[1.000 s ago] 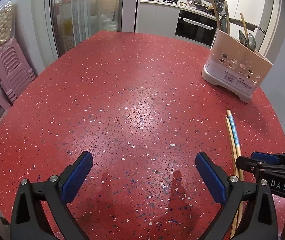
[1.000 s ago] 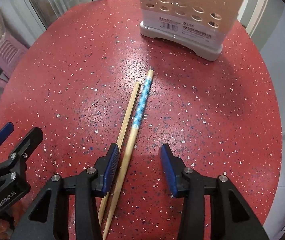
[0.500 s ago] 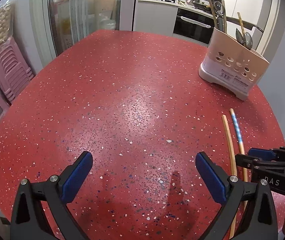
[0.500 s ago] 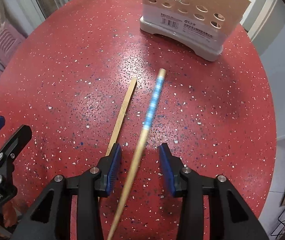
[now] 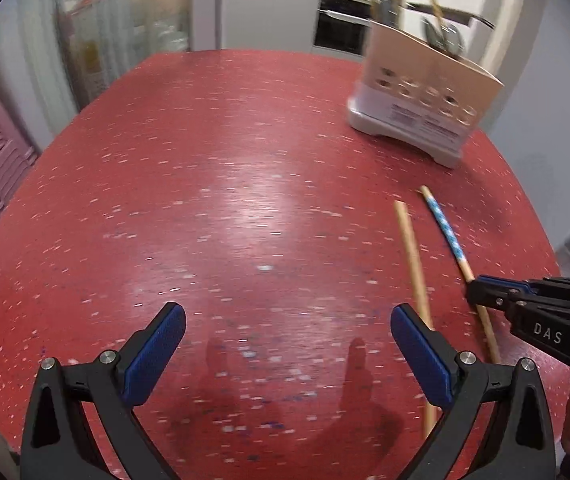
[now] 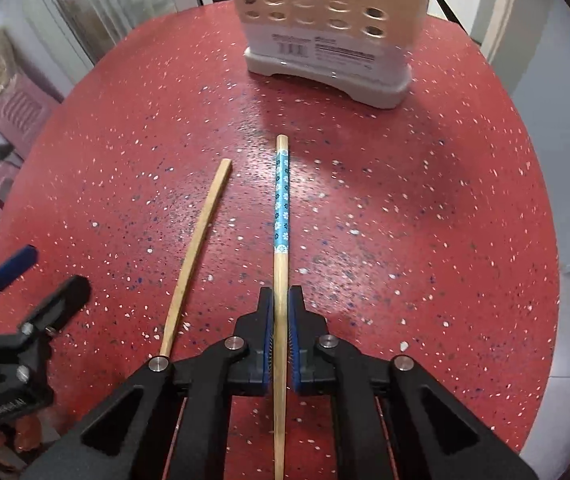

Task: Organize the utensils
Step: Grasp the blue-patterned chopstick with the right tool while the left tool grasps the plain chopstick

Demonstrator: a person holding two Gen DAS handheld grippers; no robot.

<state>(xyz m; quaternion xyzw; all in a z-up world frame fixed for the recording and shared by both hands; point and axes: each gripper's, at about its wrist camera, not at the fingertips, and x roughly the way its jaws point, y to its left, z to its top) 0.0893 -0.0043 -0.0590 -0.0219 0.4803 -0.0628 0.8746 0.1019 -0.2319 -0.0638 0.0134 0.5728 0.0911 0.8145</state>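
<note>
red speckled table (image 6: pixel 425 208) bears a utensil holder (image 6: pixel 325 40) and a plain chopstick (image 6: pixel 197 240)

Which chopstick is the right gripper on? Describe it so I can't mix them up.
On the red table, before the beige utensil holder, lie two chopsticks. The right gripper clamps the patterned chopstick, blue-banded near its top; the plain chopstick lies free.

Black hand-held gripper (image 6: pixel 281 344) frames, blue ribbed pads, silver screws, white lettering.

We are seeing two chopsticks lying on the desk (image 6: pixel 425 200) before the utensil holder (image 6: pixel 325 32): the plain chopstick (image 6: pixel 197 240) is lying left of the patterned chopstick (image 6: pixel 281 208), apart from it, both pointing toward the holder.
</note>
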